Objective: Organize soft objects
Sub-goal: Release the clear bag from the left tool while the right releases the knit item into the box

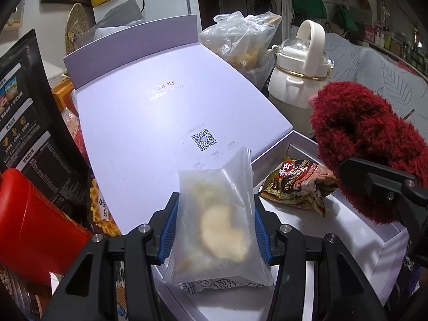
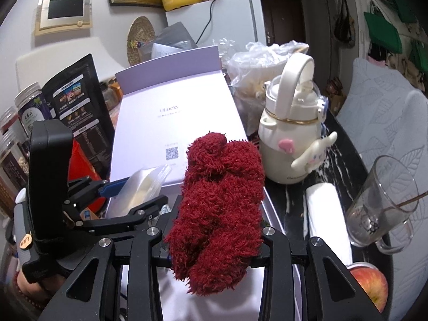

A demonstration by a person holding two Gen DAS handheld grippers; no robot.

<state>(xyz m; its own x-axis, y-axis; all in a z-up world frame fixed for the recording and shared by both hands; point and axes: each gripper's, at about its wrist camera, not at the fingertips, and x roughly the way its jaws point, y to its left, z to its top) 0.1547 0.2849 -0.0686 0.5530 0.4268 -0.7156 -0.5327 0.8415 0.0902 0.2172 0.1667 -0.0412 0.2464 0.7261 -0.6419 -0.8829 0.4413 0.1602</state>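
Left wrist view: your left gripper point(image 1: 214, 230) clamps a translucent snack pouch point(image 1: 216, 224) above the open lavender box point(image 1: 374, 243), while your right gripper point(image 2: 214, 243) pinches a red fuzzy sock point(image 2: 222, 200), both poised for dropping inside.

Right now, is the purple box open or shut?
Open. The box's lid is flung back flat behind it, and a snack packet lies inside the box.

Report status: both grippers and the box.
Left gripper shut on clear pouch. Right gripper shut on red fuzzy sock. Both over open white box; snack packet already inside.
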